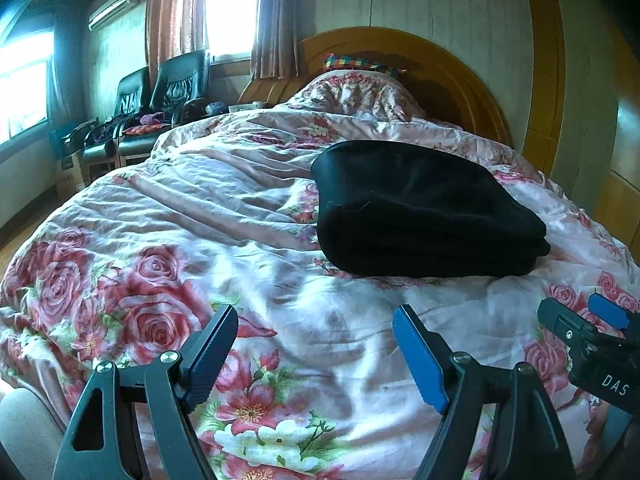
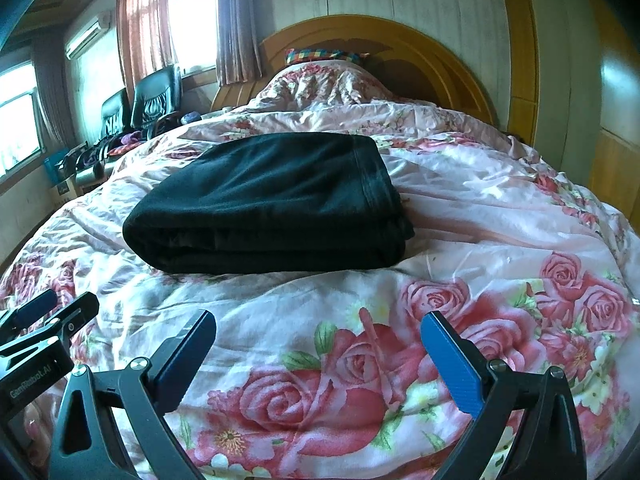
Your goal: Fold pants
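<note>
Black pants (image 1: 420,208) lie folded into a thick rectangular stack on the floral bedspread (image 1: 180,220); they also show in the right wrist view (image 2: 272,204). My left gripper (image 1: 316,344) is open and empty, low over the bedspread, in front of and left of the pants. My right gripper (image 2: 320,352) is open and empty, in front of the pants and apart from them. The right gripper also shows at the right edge of the left wrist view (image 1: 592,328); the left gripper shows at the left edge of the right wrist view (image 2: 44,316).
A wooden headboard (image 1: 420,60) and a covered pillow (image 1: 352,92) stand at the far end of the bed. Two black armchairs (image 1: 160,100) with clutter line the left wall under curtained windows. A wooden wardrobe (image 1: 624,140) stands at the right.
</note>
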### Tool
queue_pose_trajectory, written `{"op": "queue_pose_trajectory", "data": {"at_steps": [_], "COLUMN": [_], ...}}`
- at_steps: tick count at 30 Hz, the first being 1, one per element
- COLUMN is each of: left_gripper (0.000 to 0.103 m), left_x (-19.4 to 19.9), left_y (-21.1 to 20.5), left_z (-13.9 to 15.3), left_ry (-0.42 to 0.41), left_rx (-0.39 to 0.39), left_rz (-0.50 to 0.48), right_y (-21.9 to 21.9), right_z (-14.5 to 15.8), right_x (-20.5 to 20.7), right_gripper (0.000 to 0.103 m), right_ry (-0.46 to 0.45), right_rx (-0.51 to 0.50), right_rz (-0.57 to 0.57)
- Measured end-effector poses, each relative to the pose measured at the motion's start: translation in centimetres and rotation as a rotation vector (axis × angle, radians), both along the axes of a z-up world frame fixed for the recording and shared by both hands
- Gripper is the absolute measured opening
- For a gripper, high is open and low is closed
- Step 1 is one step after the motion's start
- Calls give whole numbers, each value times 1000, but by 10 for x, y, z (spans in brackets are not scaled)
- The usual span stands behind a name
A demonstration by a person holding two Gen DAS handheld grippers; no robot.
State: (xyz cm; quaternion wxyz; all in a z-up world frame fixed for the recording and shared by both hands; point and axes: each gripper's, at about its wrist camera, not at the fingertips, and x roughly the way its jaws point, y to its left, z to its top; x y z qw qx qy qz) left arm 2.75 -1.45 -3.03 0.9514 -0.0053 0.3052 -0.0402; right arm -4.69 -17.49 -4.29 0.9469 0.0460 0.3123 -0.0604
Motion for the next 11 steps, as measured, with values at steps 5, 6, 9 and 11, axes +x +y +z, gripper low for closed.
{"op": "queue_pose_trajectory", "data": {"at_steps": [5,6,9,11], "left_gripper": [81,81,81,81], "left_x": [0,0,1,2], "left_y": [-1,-1,-1,0], "left_z": [-1,-1,-2,-3], "left_ry": [4,6,12,17], "left_rx": [1,1,0,-5], "left_rz": [-5,-5,-5,-5], "right_y": [-2,-3,-2,-2], "right_z": [-1,-2,-2,-2], "right_x": [1,1,1,1], "right_gripper": [103,103,103,103], "right_ry": [6,7,11,13], "right_rx": [10,10,12,10], "right_rz": [-3,-3,-3,-3]}}
